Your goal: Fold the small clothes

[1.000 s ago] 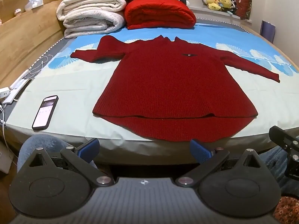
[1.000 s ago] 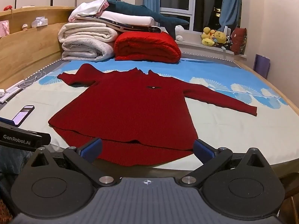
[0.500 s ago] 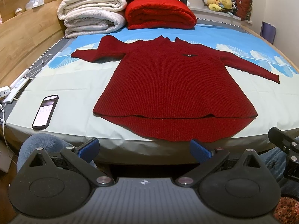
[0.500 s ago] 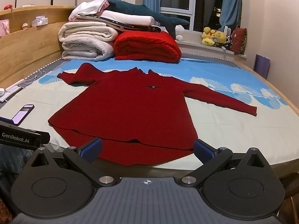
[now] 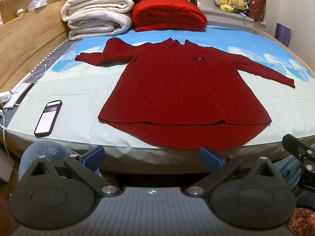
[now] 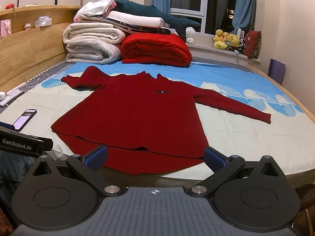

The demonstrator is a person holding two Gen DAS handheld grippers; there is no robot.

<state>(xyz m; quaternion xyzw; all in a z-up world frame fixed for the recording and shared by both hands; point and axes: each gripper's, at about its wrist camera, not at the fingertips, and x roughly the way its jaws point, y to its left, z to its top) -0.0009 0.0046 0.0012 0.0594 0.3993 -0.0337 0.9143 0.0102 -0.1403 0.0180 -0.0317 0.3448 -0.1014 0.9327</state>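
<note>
left gripper (image 5: 152,156): fingers spread wide, holding nothing, hanging off the bed (image 5: 82,86) edge
right gripper (image 6: 155,156): wide open too, empty
red sweater (image 5: 183,90): flat on the sheet just ahead of both sets of fingers, sleeves out
phone (image 5: 48,118): ahead-left of the left fingers

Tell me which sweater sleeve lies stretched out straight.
The sleeve on the window side of the red sweater lies straight; the other sleeve, toward the wooden headboard, is bent back on itself.
</note>
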